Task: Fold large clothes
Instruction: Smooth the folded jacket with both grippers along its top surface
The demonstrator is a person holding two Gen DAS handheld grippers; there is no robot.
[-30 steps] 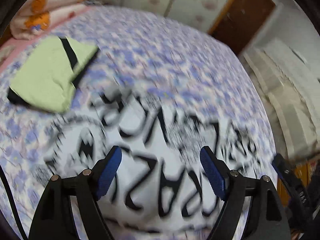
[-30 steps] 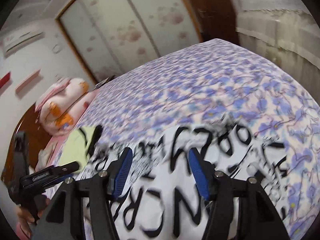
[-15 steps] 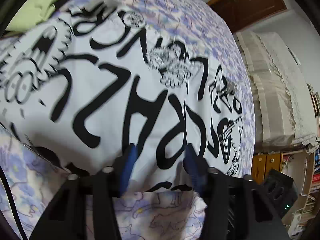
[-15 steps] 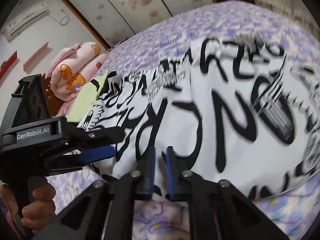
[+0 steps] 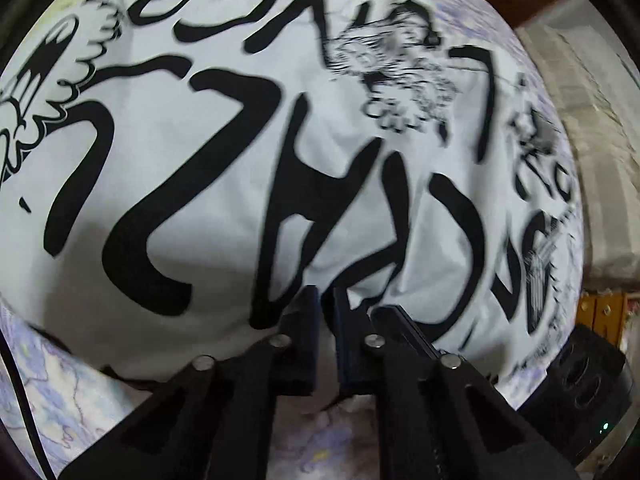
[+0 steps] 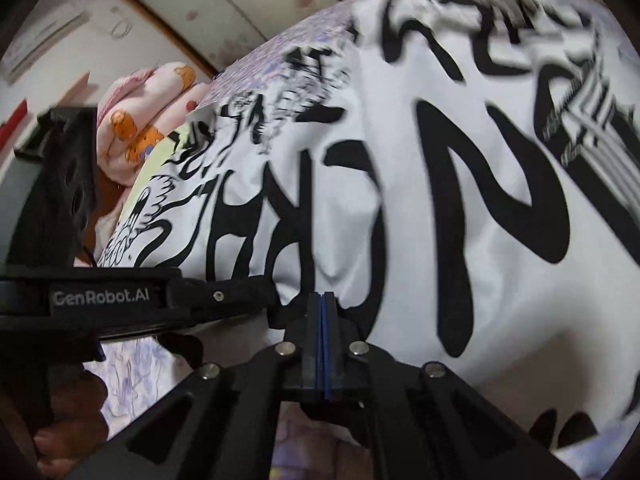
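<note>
A large white garment with bold black lettering lies spread on the bed and fills both views. My left gripper is shut on its near hem, the cloth pinched between the dark blue pads. My right gripper is shut on the same near edge further along, pads pressed together with cloth bunched above them. The left gripper's body, marked GenRobot.AI, shows at the left of the right wrist view, close beside the right one.
The bed has a purple floral sheet. A folded light-green garment and a pink quilt with orange bears lie at the far side. A cream covered unit and a wooden shelf stand beside the bed.
Both grippers dropped from above the bed to the garment's near edge and closed from wide open. The right one closed first; the left one has now shut on the hem.
</note>
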